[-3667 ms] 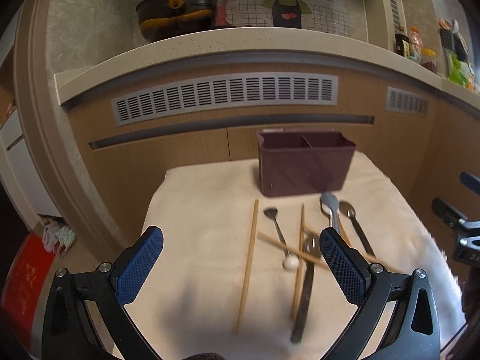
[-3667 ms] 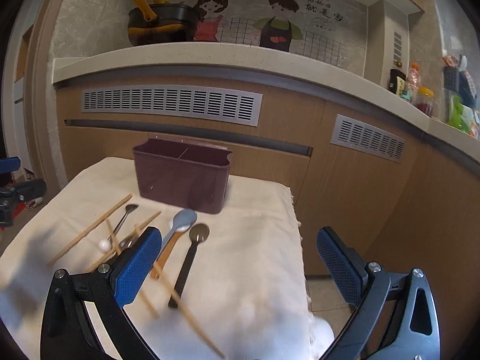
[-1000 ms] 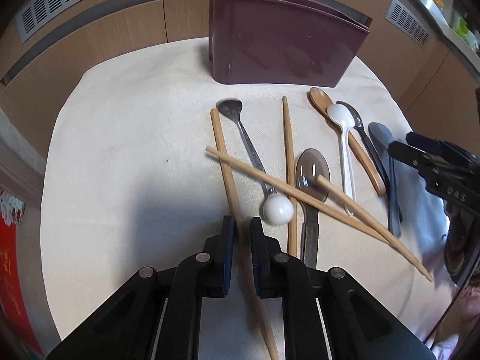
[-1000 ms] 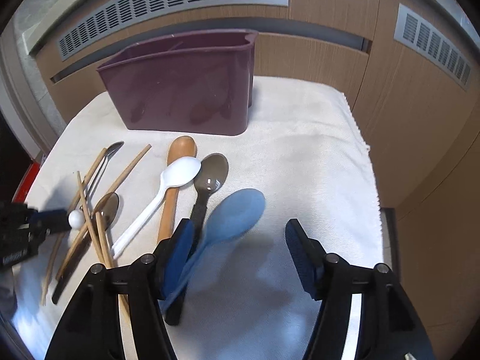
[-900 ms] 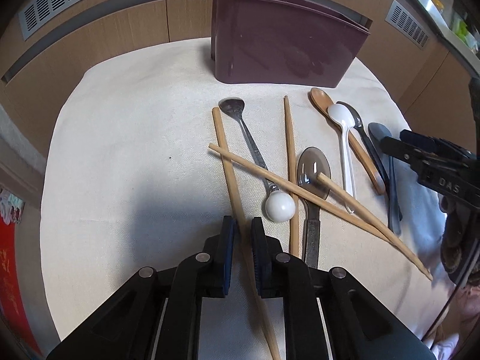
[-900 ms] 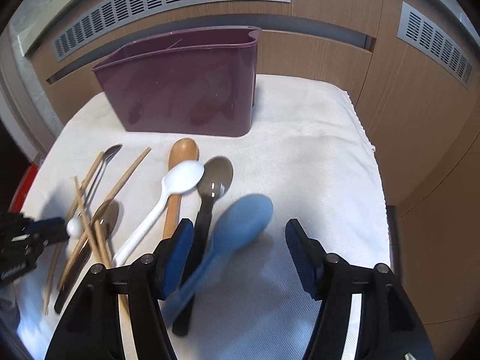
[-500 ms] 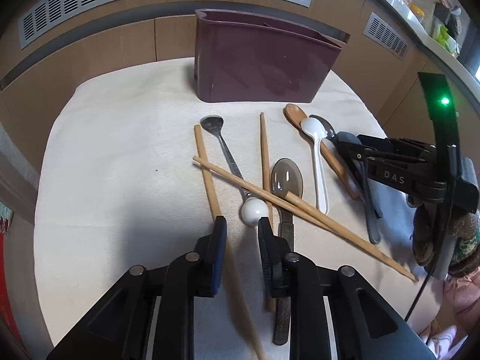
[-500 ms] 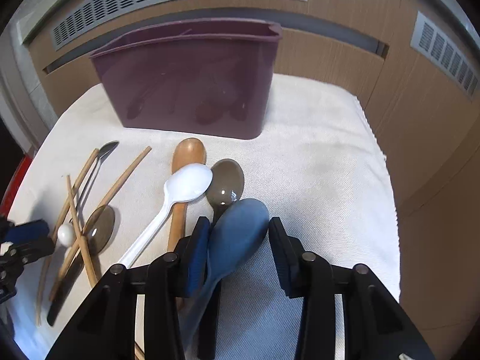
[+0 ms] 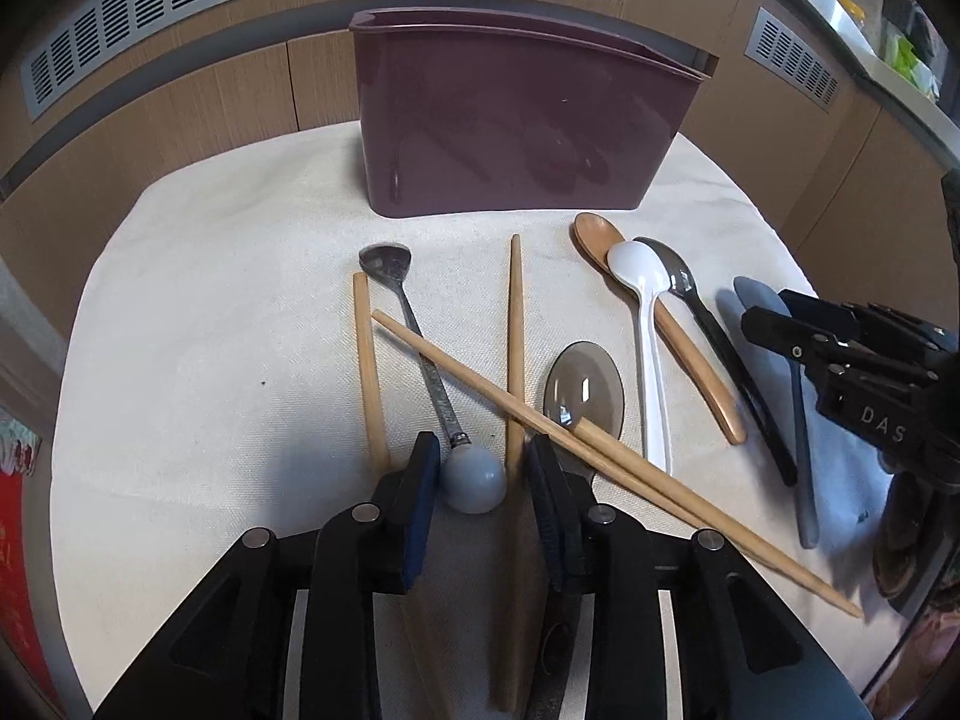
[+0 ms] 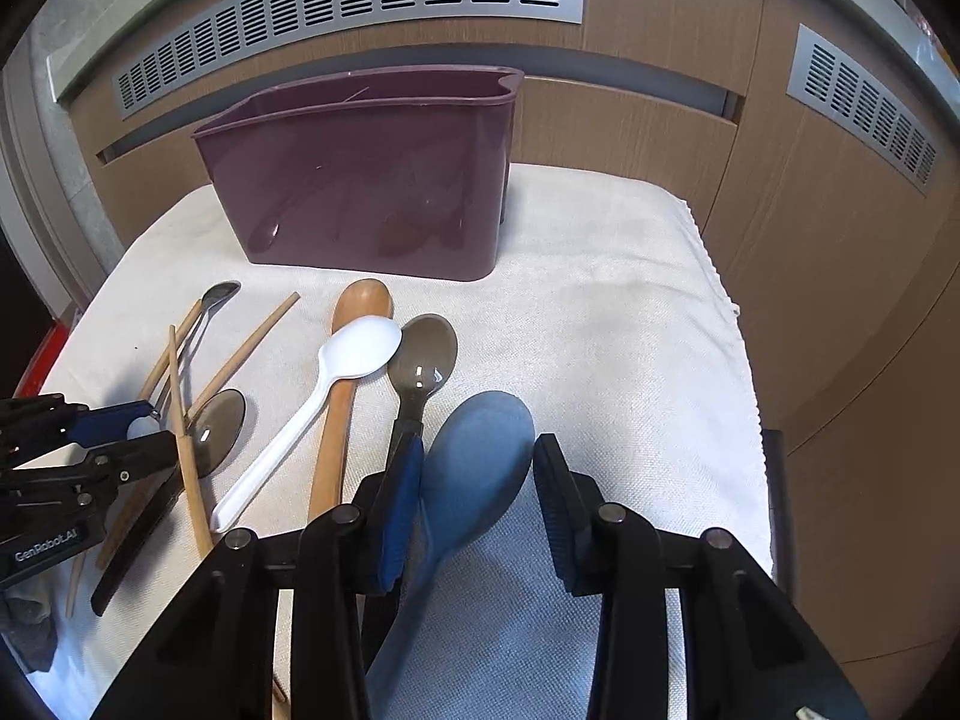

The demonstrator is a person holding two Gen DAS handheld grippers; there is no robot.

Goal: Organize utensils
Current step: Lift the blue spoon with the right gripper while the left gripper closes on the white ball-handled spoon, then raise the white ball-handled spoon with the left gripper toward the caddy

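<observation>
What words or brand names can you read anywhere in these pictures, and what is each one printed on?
"DAS": white letters on the black body of the right gripper, seen from the left wrist; the lettering may run on out of sight.
"GenRobot.AI": white letters on the black body of the left gripper, seen from the right wrist.
No readable text on the maroon utensil holder or the utensils.

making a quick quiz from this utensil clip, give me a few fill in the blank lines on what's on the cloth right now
1. The holder standing at the back of the cloth is dark ____ in colour.
2. The bowl of the white spoon lies on top of the ____ spoon.
3. The spoon between the right gripper fingers is ____ in colour.
4. The metal spoon between the left gripper fingers ends in a round ____ knob.

Missing words: purple; wooden; blue; white
</observation>
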